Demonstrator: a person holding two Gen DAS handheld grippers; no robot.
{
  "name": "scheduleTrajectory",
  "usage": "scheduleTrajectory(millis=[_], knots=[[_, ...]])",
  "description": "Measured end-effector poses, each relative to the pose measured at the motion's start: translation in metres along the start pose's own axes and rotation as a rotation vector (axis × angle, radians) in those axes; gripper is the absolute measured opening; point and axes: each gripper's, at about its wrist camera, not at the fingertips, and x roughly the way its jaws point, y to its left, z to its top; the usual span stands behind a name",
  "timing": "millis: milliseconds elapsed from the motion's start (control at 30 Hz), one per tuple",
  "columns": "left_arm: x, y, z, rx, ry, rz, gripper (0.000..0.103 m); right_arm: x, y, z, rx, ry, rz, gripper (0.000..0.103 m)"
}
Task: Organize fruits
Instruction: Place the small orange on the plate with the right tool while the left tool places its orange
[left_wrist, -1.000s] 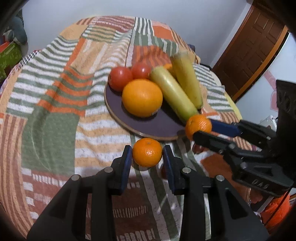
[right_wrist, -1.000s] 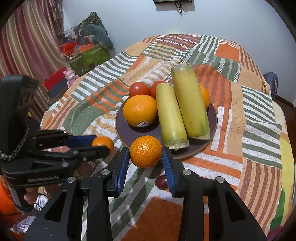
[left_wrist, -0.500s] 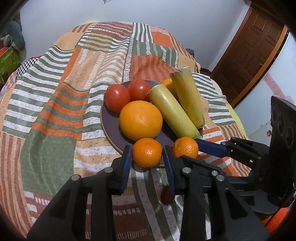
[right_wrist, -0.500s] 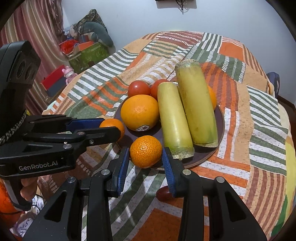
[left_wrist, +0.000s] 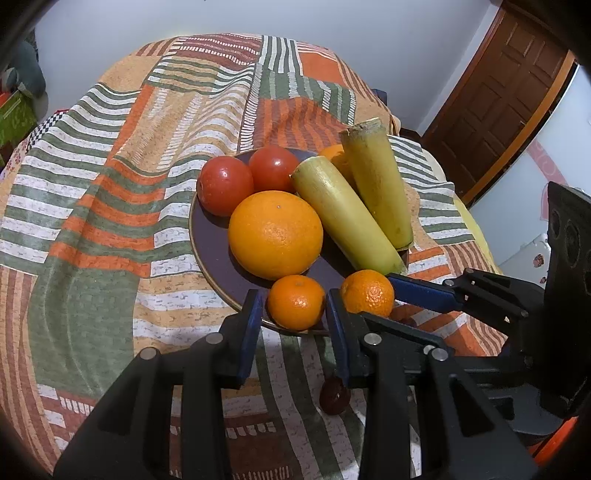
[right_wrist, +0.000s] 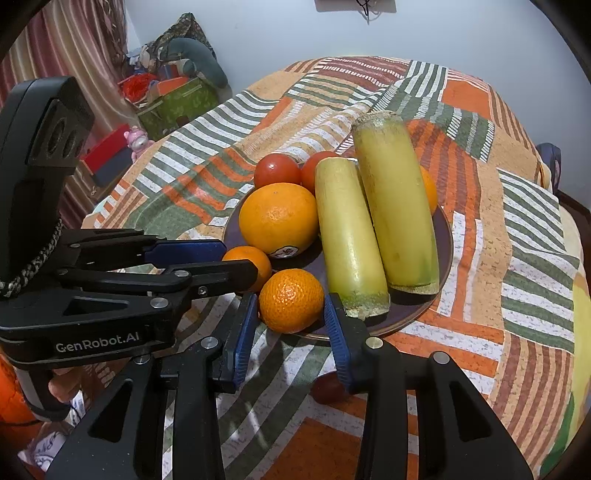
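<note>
A dark round plate (left_wrist: 210, 243) on the patchwork cloth holds a large orange (left_wrist: 275, 234), two tomatoes (left_wrist: 225, 190), two yellow-green stalks (left_wrist: 347, 218) and a partly hidden orange fruit behind them. My left gripper (left_wrist: 293, 312) is shut on a small mandarin (left_wrist: 295, 302) over the plate's near rim. My right gripper (right_wrist: 291, 310) is shut on another mandarin (right_wrist: 291, 300) beside it, also at the near rim. In the right wrist view the left gripper (right_wrist: 243, 258) and its mandarin (right_wrist: 251, 258) sit just left of mine.
A small dark red fruit (left_wrist: 334, 395) lies on the cloth below the grippers. A wooden door (left_wrist: 495, 107) stands at the right. Boxes and soft toys (right_wrist: 173, 85) are piled on the floor at the left, past the cloth's edge.
Both grippers have moved forward with their mandarins, from over the cloth to the plate's near rim, and now sit close side by side.
</note>
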Motion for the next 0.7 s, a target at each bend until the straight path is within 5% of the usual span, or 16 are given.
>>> scheduleTrajectory(millis=[700], knots=[[-0.026,-0.013,-0.031,0.023,0.011,0.015,0.034,-0.039,-0.012,-0.024,0.006,-0.019,-0.069,0.035]])
